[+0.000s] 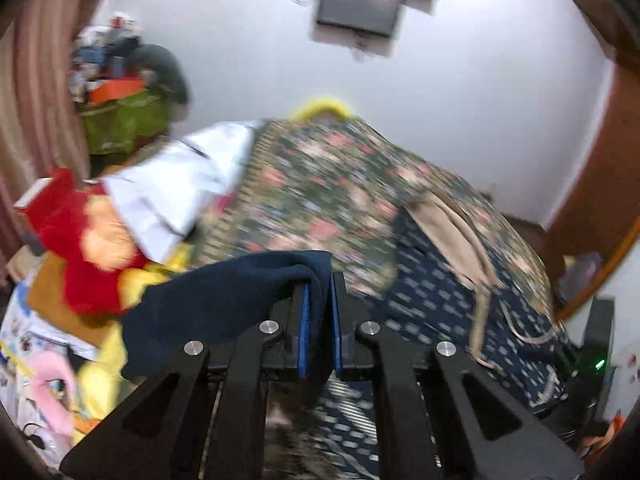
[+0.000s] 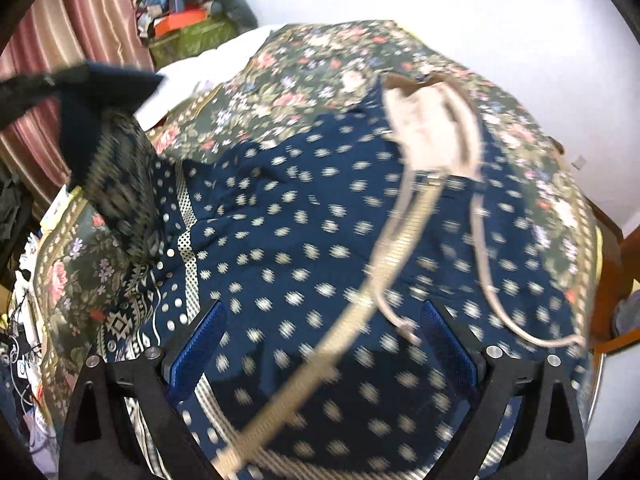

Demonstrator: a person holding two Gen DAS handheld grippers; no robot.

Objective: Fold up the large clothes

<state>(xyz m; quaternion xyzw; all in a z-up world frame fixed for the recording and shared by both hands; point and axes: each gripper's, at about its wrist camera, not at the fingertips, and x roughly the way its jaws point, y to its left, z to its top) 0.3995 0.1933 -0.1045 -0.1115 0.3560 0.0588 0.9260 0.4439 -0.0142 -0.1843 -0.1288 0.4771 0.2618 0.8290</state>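
Left gripper point(image 1: 320, 312): jaws clenched on a fold of the navy garment point(image 1: 224, 304). The blue pads point(image 1: 305, 328) press the dark fabric from both sides, and the cloth drapes over the left finger and hangs down to the left. In the right wrist view, this gripper appears at the upper left, lifting one patterned corner of the garment clear of the bed.

Right gripper point(image 2: 320, 344): jaws released, spread wide, holding nothing. The blue pads point(image 2: 200, 344) stand well apart above the garment point(image 2: 304, 240), which lies spread below them, navy with pale repeating motifs and a dotted, geometric border along its left edge.

A beige drawstring bag point(image 2: 436, 128) rests on the far part of the garment. Its long straps point(image 2: 400, 248) trail toward the right gripper across the navy cloth.

The garment lies on a floral bedspread point(image 2: 304, 68) covering the bed. A white pillow point(image 1: 176, 184) sits at the bed's far left. Beside the bed, left, lie a red plush toy point(image 1: 80, 256) and yellow items point(image 1: 108, 368). A striped curtain point(image 2: 88, 24) hangs behind. A dark screen point(image 1: 360, 4) is mounted on the white wall. Both views are motion-blurred.
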